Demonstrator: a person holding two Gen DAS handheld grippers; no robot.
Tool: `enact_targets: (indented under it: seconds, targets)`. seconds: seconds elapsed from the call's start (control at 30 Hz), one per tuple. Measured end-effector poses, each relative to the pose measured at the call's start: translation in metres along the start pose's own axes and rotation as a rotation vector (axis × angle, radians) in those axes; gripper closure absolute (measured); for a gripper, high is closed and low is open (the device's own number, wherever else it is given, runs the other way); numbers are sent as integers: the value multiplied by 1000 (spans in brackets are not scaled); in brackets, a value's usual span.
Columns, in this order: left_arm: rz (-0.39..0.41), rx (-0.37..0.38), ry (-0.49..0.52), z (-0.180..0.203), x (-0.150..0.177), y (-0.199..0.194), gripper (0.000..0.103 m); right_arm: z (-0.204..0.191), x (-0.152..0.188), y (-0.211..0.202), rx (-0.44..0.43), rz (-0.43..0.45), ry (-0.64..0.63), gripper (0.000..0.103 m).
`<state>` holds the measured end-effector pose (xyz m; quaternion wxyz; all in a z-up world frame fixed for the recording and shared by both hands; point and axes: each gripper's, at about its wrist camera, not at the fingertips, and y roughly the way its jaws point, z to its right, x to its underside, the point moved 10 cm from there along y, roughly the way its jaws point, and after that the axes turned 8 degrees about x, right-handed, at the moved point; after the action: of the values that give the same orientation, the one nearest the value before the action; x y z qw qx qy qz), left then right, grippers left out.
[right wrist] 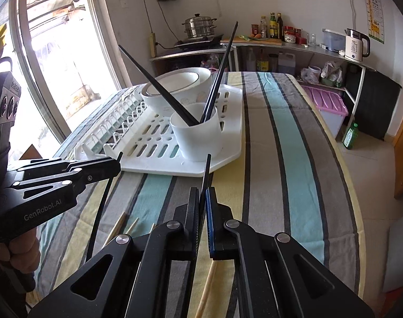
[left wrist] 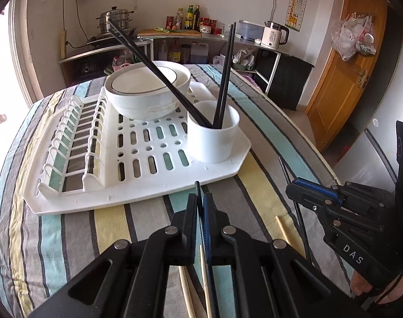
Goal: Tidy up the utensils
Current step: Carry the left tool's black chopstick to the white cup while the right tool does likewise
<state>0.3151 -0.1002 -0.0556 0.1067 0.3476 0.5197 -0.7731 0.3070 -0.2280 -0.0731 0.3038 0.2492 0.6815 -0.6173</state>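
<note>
Left gripper [left wrist: 200, 201]: you have it pinched tight on one black chopstick [left wrist: 197, 188], whose tip pokes out just past the fingers; gripped near that end, it should be easy to aim at the cup.
Right gripper [right wrist: 202, 198]: clamped the same way on a second black chopstick [right wrist: 207, 167], which stands up out of the jaws and points toward the rack, so both of your tools look loaded for a drop-in.
Wooden chopsticks [right wrist: 119, 225]: pale sticks lie loose on the striped tablecloth [right wrist: 294, 159] beneath and between your grippers; judging by that, these are left to sort.
Writing on the tools: you can read "GenRobot.AI" on the left gripper's body in the right wrist view, and "DAS" on the right gripper's body in the left wrist view.
Drying rack [left wrist: 228, 169]: white, flat on the cloth just ahead of you, its slotted base there to drain.
White cup [left wrist: 213, 137]: it sits at the rack's near right corner, the closest spot to reach, and holds four black chopsticks [left wrist: 222, 84] leaning apart in two pairs.
Bowls [left wrist: 148, 90]: nested behind the cup on the rack, one pair of sticks leaning across their rim.
Kettle [left wrist: 274, 35]: on the far counter; its display seems to read "55", though too small to be sure.
Giraffe chart [left wrist: 298, 5]: on the wall, print illegible.
</note>
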Motion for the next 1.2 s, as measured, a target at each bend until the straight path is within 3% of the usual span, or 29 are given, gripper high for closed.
enact_targets:
  seconds: [0.27,0.5,0.83,1.2]
  targets:
    - [150,24,22,13,-38,-64,99,-9,-36,-58,-22,153,3,99]
    - [245,46,49,24,-51,-102,99,-20,-48,-95,-26,252,-13,99]
    - [287,63,63,33,-40,-121,99,-20,-41,-108,-25,276,-23,99]
    - [293,63,78,38,-52,-128,99,-15,-51,-119,-18,307,-28,99]
